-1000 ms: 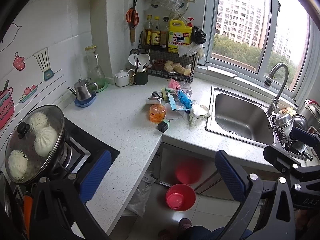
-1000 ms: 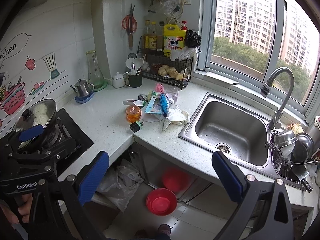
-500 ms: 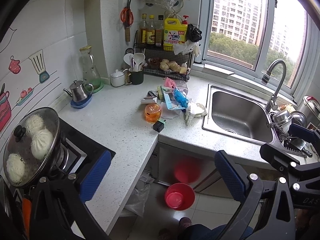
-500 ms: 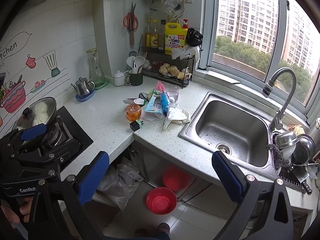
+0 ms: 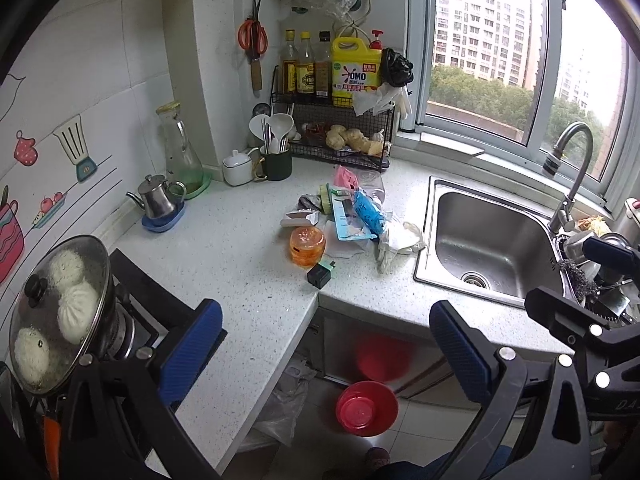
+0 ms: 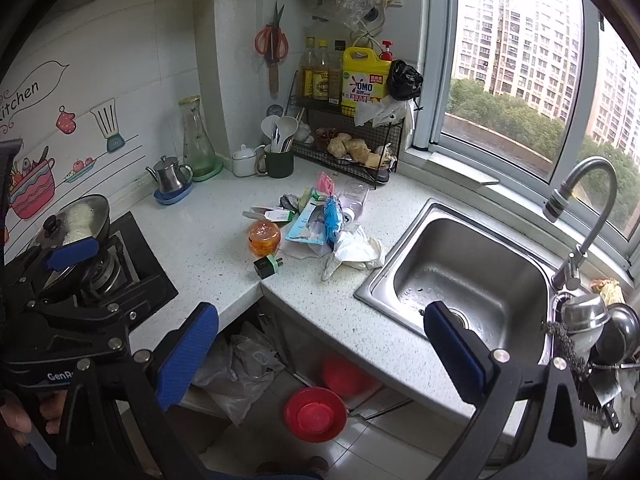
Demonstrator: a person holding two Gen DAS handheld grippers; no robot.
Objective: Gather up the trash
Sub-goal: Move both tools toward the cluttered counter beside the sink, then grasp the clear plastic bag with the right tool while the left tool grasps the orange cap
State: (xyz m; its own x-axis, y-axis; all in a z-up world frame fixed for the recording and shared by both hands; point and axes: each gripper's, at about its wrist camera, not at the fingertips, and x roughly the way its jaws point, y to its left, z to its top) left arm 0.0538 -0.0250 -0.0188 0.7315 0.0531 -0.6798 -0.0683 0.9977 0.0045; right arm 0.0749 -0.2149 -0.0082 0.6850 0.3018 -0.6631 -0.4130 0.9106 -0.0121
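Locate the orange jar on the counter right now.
In both views the orange jar sits mid-counter at the left edge of the trash pile, just behind the small black plug near the counter's inner corner.

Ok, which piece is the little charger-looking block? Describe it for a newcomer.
Start at the sink and go left past the trash pile to the counter's inside corner. The black cube sits at that edge, just below the orange jar, the only dark, boxy piece, with a green face.

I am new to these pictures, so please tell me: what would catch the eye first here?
First, the trash pile on the white counter, left of the steel sink, with an orange jar at its front. Next, the red basin on the floor below. Both open tools, left tool and right tool, frame the views.
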